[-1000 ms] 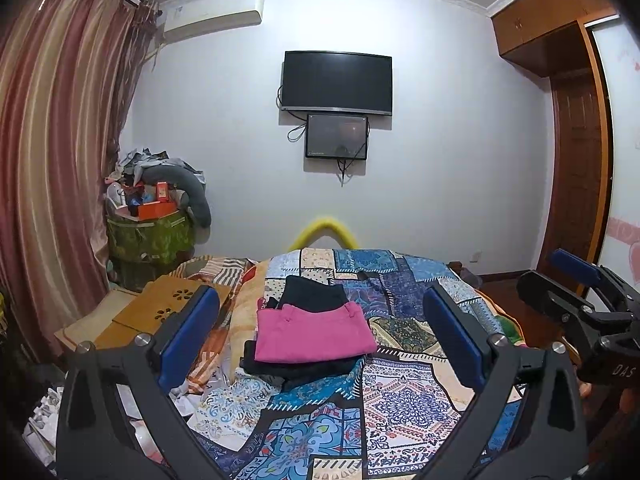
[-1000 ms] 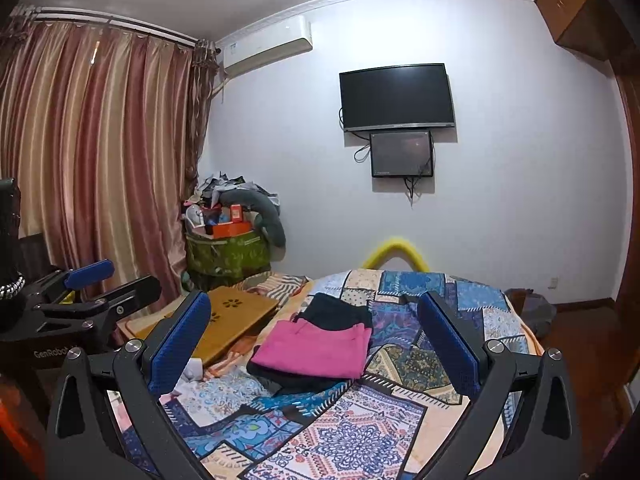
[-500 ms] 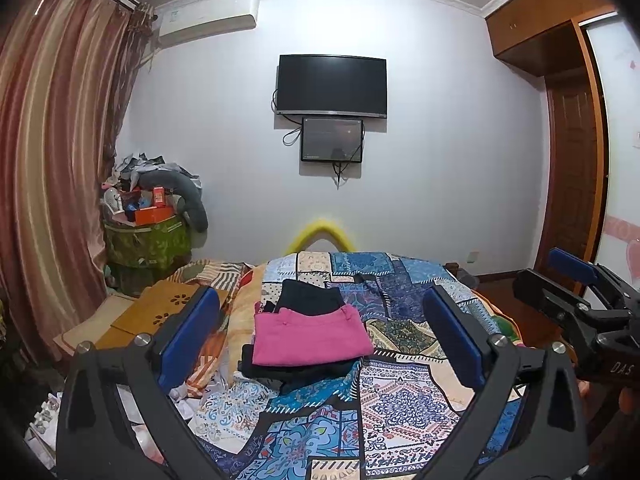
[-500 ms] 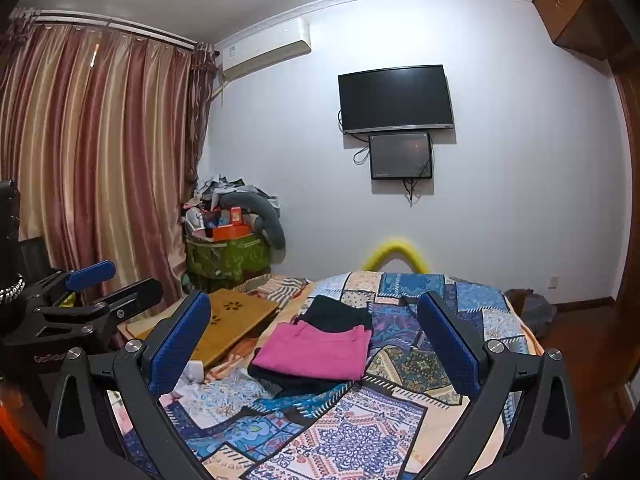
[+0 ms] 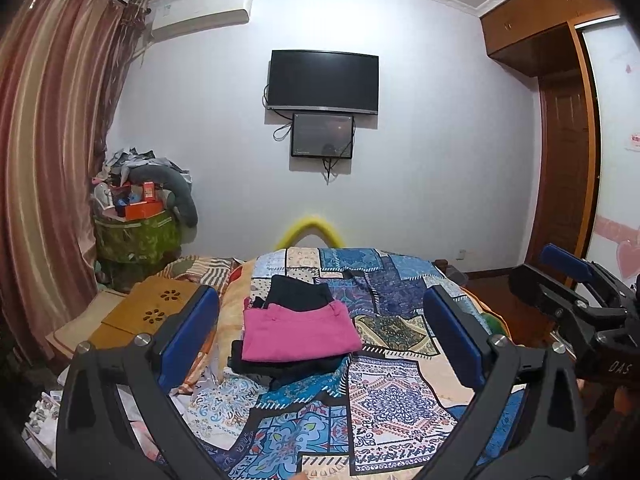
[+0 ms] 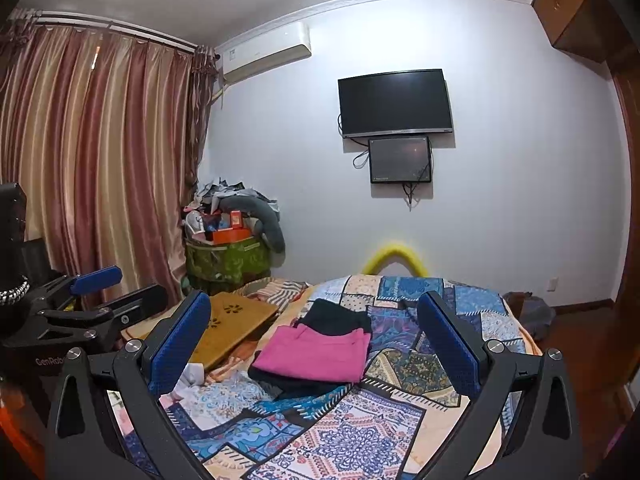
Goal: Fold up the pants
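Note:
Folded pink pants (image 5: 298, 334) lie on top of folded black garments (image 5: 298, 294) on the patchwork bedspread (image 5: 392, 392). They also show in the right wrist view (image 6: 316, 354), on the black pile (image 6: 336, 318). My left gripper (image 5: 320, 336) is open and empty, held back from the pile and well above the bed. My right gripper (image 6: 314, 342) is open and empty, likewise held back from the pile. The right gripper shows at the right edge of the left wrist view (image 5: 568, 280). The left gripper shows at the left edge of the right wrist view (image 6: 96, 288).
A wooden lap desk (image 5: 148, 312) lies left of the pile. A green bin heaped with clutter (image 5: 138, 232) stands by the curtain (image 5: 48, 160). A TV (image 5: 323, 82) hangs on the far wall. A wooden wardrobe and door (image 5: 568, 160) are at the right.
Both views have shifted only slightly; the grippers stay open and held back from the bed. The folded pile has not moved.

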Motion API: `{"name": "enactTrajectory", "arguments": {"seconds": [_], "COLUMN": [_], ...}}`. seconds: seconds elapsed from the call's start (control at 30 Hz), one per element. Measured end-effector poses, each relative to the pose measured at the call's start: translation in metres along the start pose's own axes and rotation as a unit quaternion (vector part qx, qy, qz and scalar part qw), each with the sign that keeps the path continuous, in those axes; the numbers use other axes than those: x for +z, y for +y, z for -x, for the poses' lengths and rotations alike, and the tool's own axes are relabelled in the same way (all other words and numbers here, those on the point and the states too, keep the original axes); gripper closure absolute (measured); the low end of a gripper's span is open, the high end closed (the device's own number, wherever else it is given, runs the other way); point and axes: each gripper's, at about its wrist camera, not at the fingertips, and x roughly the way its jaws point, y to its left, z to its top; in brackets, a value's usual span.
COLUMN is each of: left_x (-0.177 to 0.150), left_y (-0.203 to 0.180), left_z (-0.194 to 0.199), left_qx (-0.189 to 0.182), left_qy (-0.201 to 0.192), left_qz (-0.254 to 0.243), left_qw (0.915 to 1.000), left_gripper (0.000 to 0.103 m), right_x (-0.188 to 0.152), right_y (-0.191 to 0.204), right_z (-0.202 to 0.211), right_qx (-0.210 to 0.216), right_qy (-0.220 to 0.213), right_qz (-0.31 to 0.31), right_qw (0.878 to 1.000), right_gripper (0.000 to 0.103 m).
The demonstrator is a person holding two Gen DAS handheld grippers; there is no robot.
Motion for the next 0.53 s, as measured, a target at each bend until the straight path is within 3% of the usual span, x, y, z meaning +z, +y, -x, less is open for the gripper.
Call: {"name": "enactTrajectory", "arguments": {"seconds": [0.53], "left_x": [0.0004], "left_y": [-0.0061], "left_z": [-0.0003], "left_qx": [-0.001], "left_qy": [-0.002], "left_qz": [-0.008], "left_qw": [1.0], "left_gripper": [0.0], "right_x": [-0.0031], "right_y": [-0.0028], "right_z": [-0.0052], "right_qx": [0.003], "right_qy": [0.011], "right_qz": [-0.011], "right_qw": [1.0], "right_gripper": [0.0]}}
